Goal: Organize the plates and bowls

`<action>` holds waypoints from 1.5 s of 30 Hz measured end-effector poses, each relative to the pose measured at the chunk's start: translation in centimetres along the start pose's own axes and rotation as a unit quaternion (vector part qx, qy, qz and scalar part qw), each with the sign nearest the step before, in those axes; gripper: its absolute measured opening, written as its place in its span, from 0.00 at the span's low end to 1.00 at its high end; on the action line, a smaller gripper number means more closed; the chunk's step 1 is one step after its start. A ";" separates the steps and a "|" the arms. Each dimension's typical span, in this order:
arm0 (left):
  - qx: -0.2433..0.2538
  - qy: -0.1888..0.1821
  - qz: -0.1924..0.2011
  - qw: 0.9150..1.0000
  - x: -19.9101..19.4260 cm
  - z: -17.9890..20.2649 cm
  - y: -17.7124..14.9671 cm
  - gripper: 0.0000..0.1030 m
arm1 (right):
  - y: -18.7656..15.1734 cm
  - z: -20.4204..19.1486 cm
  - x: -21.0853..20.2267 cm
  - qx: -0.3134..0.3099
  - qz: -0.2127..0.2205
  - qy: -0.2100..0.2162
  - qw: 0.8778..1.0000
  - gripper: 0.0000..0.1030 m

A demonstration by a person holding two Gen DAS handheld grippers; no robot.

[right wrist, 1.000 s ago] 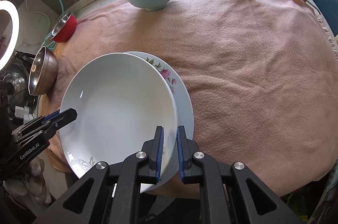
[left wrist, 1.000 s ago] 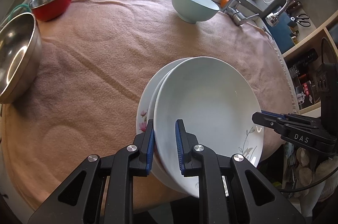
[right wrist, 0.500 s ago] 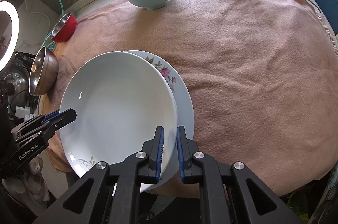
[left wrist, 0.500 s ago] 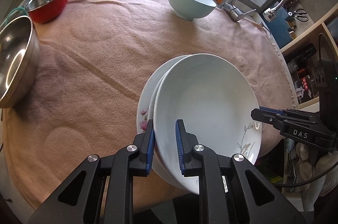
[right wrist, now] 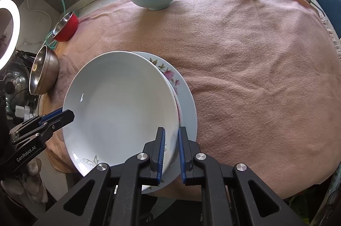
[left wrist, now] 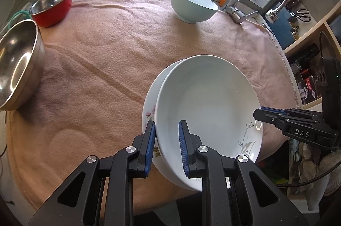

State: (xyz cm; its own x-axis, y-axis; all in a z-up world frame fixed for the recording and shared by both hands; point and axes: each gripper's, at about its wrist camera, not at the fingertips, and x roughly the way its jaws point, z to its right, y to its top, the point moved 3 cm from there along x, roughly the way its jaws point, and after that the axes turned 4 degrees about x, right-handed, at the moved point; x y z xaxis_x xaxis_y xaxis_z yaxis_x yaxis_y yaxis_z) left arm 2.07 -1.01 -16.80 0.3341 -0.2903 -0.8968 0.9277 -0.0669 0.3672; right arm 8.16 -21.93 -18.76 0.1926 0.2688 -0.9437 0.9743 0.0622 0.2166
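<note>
Left claw jaws just opening, white plate rim between them, right pad off it. Right claw clamps the opposite rim. Floral plate underneath; pale blue bowl far ahead on towel-covered desk.

"DAS" – right gripper; "GenRobot.AI" (white) – left gripper
</note>
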 end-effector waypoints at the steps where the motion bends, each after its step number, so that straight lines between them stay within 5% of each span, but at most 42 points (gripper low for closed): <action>1: 0.001 0.000 0.000 1.000 0.0 0.0 0.0 0.18 | 0.0 0.0 0.0 -0.001 0.000 0.000 1.000 0.12; 28: -0.059 0.004 0.054 0.997 -3.9 -3.7 0.2 0.18 | 0.8 -0.8 -3.7 0.008 0.067 0.017 0.998 0.17; 45: -0.135 0.032 0.102 0.985 -7.5 -8.9 -1.8 0.18 | 2.0 -8.1 -4.5 -0.054 0.094 0.068 0.992 0.20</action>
State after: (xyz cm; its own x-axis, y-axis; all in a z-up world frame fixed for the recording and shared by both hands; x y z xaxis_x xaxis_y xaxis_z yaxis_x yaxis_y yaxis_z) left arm -0.65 9.80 -12.93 0.5194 -0.2099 -0.8283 0.8481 0.2456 0.4695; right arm 8.24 -15.21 -12.03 0.3458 0.4118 -0.8431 0.9026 0.0995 0.4188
